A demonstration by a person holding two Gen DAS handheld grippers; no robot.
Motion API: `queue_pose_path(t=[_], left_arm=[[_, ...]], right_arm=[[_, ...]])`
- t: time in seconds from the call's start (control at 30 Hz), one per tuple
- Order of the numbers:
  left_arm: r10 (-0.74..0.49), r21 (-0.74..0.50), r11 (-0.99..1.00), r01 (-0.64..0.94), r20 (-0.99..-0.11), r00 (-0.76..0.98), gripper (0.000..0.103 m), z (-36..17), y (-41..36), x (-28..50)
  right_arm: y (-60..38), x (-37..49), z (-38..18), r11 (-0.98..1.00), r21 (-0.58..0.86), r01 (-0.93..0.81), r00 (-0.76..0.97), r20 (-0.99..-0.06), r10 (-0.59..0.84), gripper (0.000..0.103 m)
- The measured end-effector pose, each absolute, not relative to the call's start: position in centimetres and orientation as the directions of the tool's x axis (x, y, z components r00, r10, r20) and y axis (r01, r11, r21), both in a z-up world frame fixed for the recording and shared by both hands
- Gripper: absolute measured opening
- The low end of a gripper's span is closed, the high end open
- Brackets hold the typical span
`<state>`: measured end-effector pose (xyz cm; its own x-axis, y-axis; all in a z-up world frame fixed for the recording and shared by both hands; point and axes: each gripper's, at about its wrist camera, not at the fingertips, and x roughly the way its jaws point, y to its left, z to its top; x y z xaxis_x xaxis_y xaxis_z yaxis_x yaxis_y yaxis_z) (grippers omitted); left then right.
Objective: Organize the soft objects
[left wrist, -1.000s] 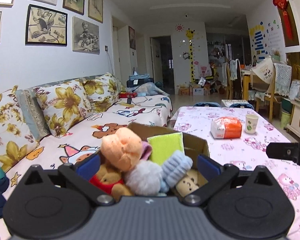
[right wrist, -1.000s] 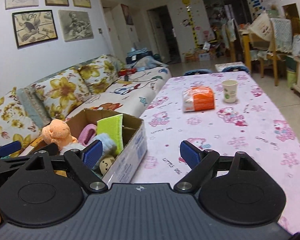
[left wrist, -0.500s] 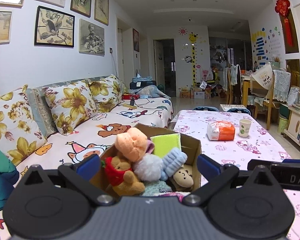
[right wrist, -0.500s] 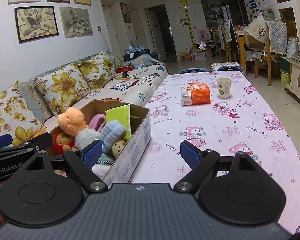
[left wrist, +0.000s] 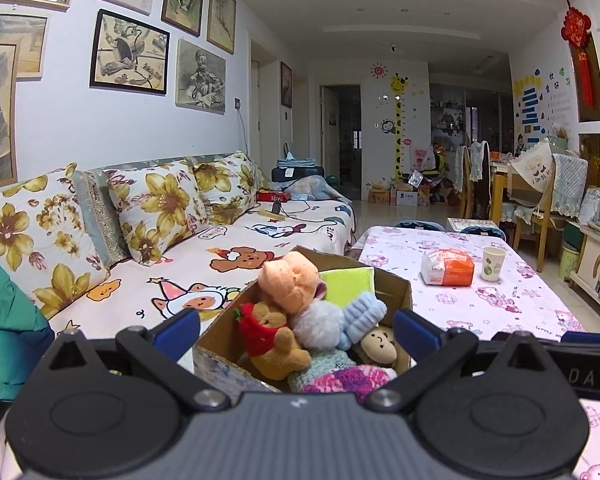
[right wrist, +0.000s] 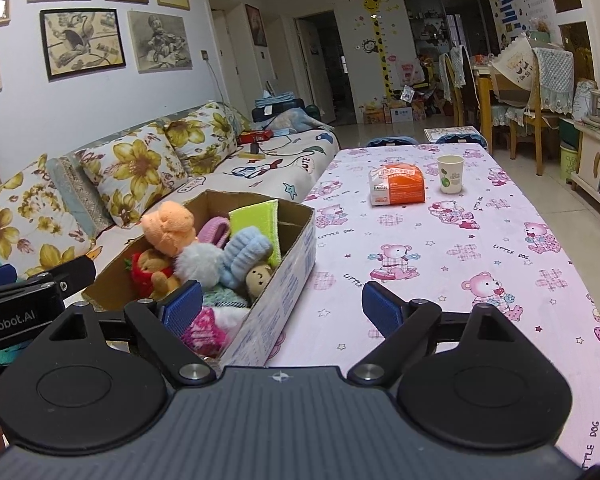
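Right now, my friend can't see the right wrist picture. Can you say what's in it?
A cardboard box full of soft toys sits at the left edge of a pink teddy-bear tablecloth. The right gripper is open and empty. Farther back are an orange packet and a paper cup.

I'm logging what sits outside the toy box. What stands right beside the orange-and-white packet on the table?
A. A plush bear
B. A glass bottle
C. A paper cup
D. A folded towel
C: a paper cup stands upright just to the right of the orange-and-white packet on the pink tablecloth, while the plush toys all lie in the cardboard box.
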<state>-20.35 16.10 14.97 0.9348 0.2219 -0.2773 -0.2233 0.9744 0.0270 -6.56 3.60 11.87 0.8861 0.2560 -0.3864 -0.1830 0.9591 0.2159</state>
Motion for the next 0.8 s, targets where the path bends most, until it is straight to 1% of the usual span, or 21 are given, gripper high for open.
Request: queue_pose_path(t=[0.23, 0.8], left_arm=[[0.229, 0.022, 0.972, -0.232, -0.276, 0.934, 0.102, 14.8, 16.4, -20.7], [0.222, 0.024, 0.974, -0.224, -0.279, 0.934, 0.102, 14.0, 16.3, -20.4]], right_arm=[[4.0, -6.7, 12.0, 0.964, 0.185, -0.193, 0.894, -0.371, 0.250, 0.103], [3.6, -6.0, 10.9, 0.965, 0.183, -0.190, 0.891, -0.381, 0.248, 0.103]])
